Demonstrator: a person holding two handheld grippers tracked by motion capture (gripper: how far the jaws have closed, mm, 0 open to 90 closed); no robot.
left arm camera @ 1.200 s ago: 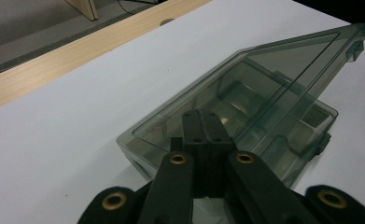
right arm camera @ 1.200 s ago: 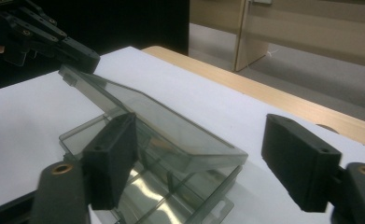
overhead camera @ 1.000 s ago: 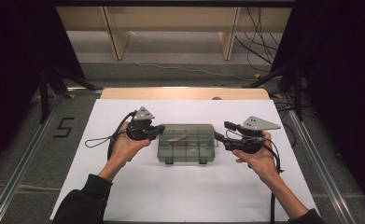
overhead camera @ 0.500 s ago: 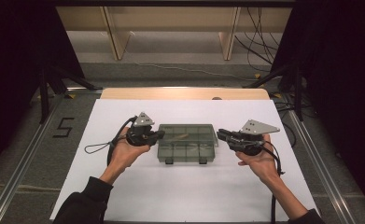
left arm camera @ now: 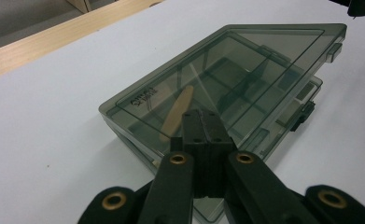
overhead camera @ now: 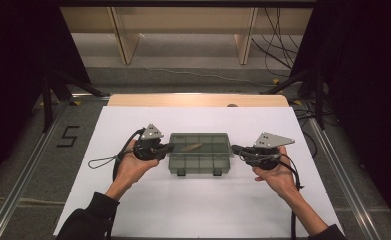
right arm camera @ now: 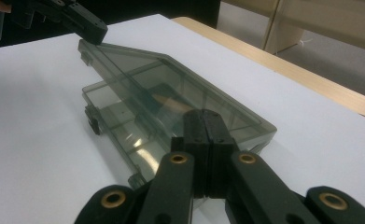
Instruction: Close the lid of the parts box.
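The smoky compartment box (overhead camera: 200,152) lies mid-tabletop (overhead camera: 133,120) with its lid (left arm camera: 227,70) partly raised and a wooden stick (left arm camera: 176,114) inside, flanked by the left gripper (overhead camera: 169,147) and right gripper (overhead camera: 234,148), both jaws pressed together and empty, the right having just closed; the lid looks neither fully open nor latched

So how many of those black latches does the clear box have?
2, both on the box's near edge by the person: the left latch and the right latch. The lid is slightly raised, so others could be hidden.
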